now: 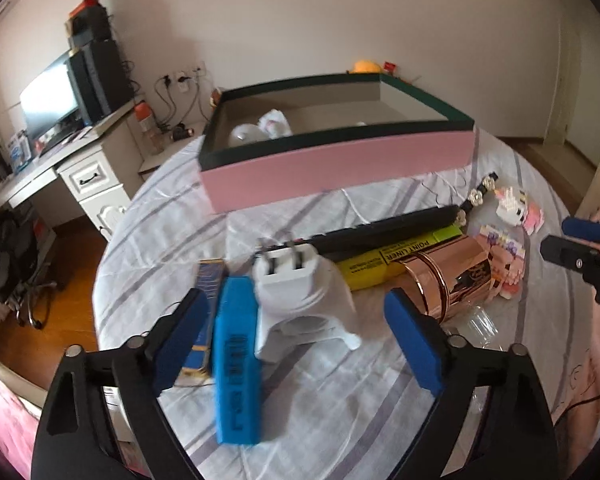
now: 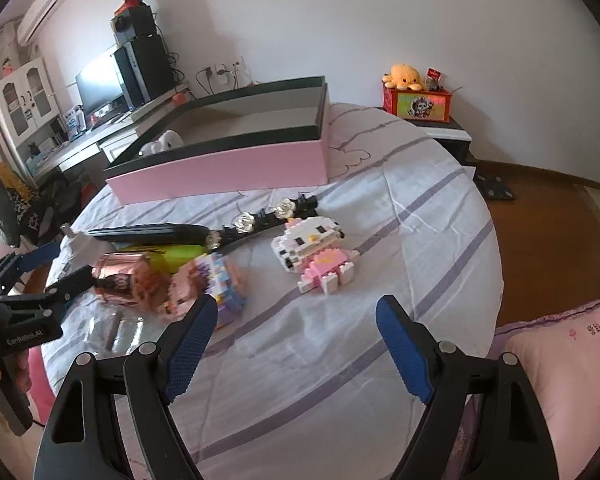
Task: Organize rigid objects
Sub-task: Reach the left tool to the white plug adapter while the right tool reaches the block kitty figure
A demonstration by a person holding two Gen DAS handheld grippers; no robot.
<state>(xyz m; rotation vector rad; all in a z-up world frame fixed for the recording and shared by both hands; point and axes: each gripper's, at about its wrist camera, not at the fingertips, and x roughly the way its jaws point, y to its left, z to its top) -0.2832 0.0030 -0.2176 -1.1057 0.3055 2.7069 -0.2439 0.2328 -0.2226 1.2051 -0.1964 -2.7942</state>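
Box: I see the pink box (image 1: 336, 168) with a dark green rim sitting open on the bed (image 1: 340, 392), at the far side of the scattered things.
Box contents: a white round thing (image 1: 246, 135) and a crumpled white-and-pink piece (image 1: 275, 122) lie in its near-left corner; I cannot make out what they are, and the rest of the floor I can see is bare card.
Charger: the white plug adapter (image 1: 300, 300) stands prongs-up on the sheet, between my left fingers but not touched by them.
Blue case: a blue block (image 1: 236, 364) lies just left of the charger, touching it, with a dark blue carton (image 1: 208, 284) beside it.
Left hand-held gripper (image 1: 296, 344): spread wide, nothing pinched, hovering low over the charger and blue block.
Copper can: a shiny copper tin (image 1: 448, 276) lies on its side right of the charger, with a yellow marker box (image 1: 396, 256) and a long black bar (image 1: 388, 228) behind it.
Brick toys: a white-and-pink cat figure (image 2: 316, 248) lies flat on the sheet, well apart from the box; a second pastel brick figure (image 2: 216, 280) lies against the tin.
Flower strap: a black strip with pale flowers (image 2: 268, 216) runs between the bar and the cat.
Right hand-held gripper (image 2: 296, 344): spread wide, holding nothing, above bare sheet near the cat figure.
Desk: a desk (image 1: 40, 168) with a monitor (image 1: 52, 100) stands left of the bed.
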